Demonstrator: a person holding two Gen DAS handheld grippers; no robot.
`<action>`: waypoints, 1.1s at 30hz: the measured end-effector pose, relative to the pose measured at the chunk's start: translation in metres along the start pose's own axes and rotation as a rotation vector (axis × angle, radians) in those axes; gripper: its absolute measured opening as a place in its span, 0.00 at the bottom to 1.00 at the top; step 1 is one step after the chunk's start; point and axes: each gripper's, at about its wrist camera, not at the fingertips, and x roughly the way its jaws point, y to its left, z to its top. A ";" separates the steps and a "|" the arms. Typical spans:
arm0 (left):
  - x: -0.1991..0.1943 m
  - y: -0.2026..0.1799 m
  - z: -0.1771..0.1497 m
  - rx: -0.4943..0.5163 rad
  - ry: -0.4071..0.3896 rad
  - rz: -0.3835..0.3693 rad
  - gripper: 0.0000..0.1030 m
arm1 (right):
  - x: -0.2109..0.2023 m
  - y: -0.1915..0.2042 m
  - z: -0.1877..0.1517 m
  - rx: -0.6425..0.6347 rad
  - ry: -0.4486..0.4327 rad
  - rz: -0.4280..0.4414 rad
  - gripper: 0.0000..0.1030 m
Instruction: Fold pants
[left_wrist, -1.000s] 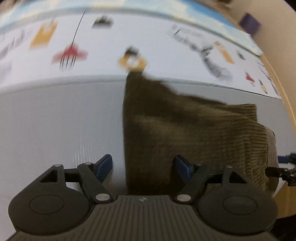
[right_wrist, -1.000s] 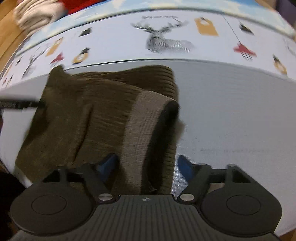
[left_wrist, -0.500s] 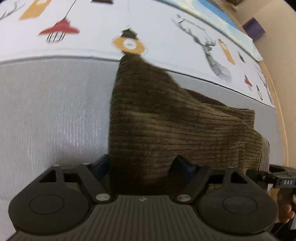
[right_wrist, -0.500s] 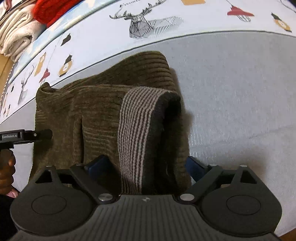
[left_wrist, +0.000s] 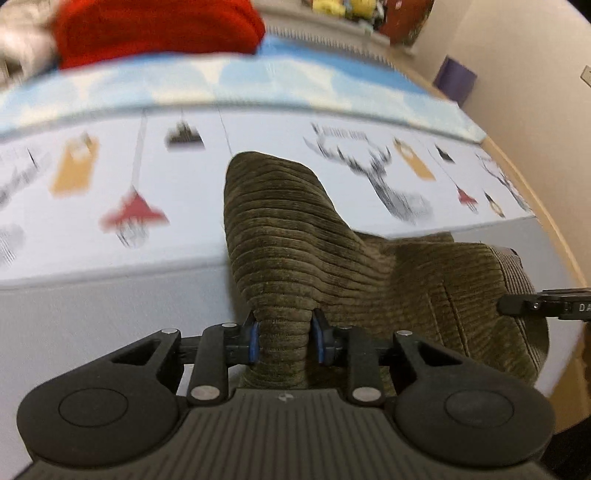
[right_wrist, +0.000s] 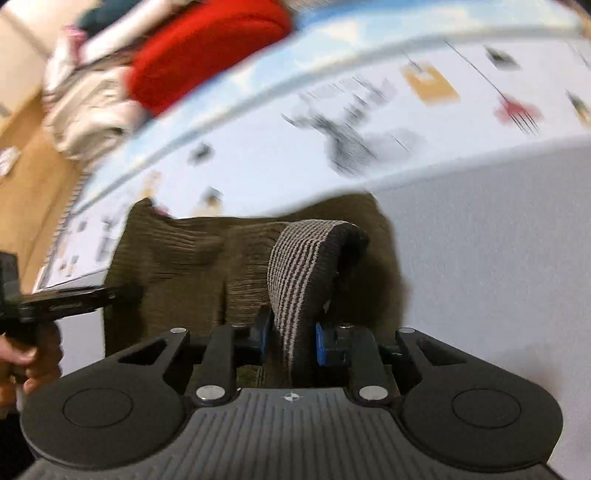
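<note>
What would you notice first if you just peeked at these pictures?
Probably the brown corduroy pants bunched in the middle of the gray mat, pinched by both closing grippers: the left gripper on a ribbed fold, the right gripper on the striped waistband. Behind them, a bright red cloth sits at the far edge of the picture-printed sheet.

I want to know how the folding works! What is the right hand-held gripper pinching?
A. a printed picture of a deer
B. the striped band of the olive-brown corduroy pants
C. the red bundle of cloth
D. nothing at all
B: in the right wrist view, the right hand-held gripper is closing on the striped band of the olive-brown corduroy pants, which sits between its blue pads.
</note>
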 end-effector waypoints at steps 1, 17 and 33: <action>-0.003 0.003 0.002 0.004 -0.019 0.015 0.28 | 0.008 0.006 0.003 -0.003 -0.003 -0.005 0.23; 0.009 0.103 -0.012 -0.328 0.172 0.032 0.55 | 0.086 0.033 -0.002 -0.003 0.189 -0.199 0.86; 0.009 0.087 -0.023 -0.297 0.158 0.052 0.31 | 0.078 0.036 0.011 0.013 0.060 -0.192 0.63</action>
